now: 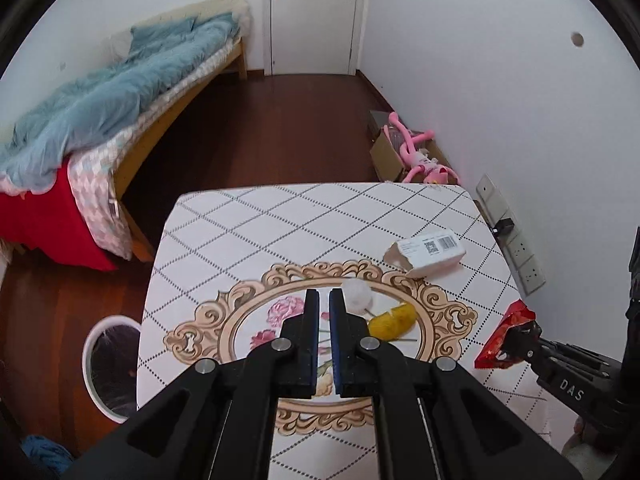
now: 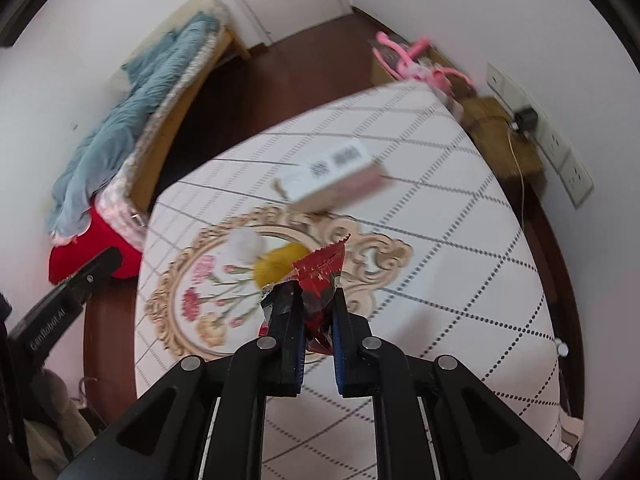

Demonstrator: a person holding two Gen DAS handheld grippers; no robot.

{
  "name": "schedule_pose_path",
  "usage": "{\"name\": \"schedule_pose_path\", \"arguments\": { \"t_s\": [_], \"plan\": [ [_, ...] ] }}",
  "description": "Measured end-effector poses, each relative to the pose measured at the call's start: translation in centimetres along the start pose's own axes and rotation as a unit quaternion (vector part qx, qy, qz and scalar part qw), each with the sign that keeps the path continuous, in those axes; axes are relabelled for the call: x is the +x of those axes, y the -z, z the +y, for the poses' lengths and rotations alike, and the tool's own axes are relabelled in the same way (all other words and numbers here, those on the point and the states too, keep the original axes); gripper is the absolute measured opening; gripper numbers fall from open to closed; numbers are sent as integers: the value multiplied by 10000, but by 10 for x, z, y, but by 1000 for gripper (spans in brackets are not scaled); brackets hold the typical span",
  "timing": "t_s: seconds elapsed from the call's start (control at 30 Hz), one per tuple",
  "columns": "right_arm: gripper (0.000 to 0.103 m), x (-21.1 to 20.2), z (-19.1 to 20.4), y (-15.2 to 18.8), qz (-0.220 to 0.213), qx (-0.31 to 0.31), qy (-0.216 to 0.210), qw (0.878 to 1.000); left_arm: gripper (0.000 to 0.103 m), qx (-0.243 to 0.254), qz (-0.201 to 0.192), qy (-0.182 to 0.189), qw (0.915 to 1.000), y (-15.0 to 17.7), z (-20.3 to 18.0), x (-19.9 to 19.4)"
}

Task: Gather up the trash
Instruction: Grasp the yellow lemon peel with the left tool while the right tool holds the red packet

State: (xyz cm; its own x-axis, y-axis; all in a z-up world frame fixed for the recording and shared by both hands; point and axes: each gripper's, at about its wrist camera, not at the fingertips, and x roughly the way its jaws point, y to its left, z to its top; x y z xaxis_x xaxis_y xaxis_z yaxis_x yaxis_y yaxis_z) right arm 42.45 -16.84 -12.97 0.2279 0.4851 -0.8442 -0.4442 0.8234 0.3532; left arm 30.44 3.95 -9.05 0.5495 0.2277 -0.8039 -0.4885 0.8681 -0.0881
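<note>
My right gripper is shut on a red snack wrapper and holds it above the patterned table; the wrapper also shows in the left wrist view. My left gripper is shut and empty, above the table's middle. Just past it lie a white crumpled tissue and a yellow peel. A torn white box with a barcode lies further right. The same tissue, peel and box show in the right wrist view.
A white trash bin with a dark liner stands on the floor left of the table. A bed is at the far left. A cardboard box with a pink plush toy sits beyond the table by the wall with sockets.
</note>
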Motion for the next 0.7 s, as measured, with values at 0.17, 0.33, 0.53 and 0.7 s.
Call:
{"name": "schedule_pose_path", "arguments": {
  "t_s": [0.17, 0.33, 0.53, 0.7],
  "plan": [
    [11, 11, -1, -4, 110, 98, 103, 9998, 6, 63, 552, 280, 9981, 7, 1, 41],
    [11, 40, -30, -10, 399, 446, 328, 9977, 60, 424, 969, 259, 9941, 16, -23, 84],
    [11, 60, -64, -11, 632, 785, 514, 9936, 90, 642, 1110, 333, 9912, 15, -52, 121],
    [11, 69, -80, -13, 657, 890, 603, 9920, 88, 1024, 1498, 357, 9827, 21, -80, 155]
  ]
}}
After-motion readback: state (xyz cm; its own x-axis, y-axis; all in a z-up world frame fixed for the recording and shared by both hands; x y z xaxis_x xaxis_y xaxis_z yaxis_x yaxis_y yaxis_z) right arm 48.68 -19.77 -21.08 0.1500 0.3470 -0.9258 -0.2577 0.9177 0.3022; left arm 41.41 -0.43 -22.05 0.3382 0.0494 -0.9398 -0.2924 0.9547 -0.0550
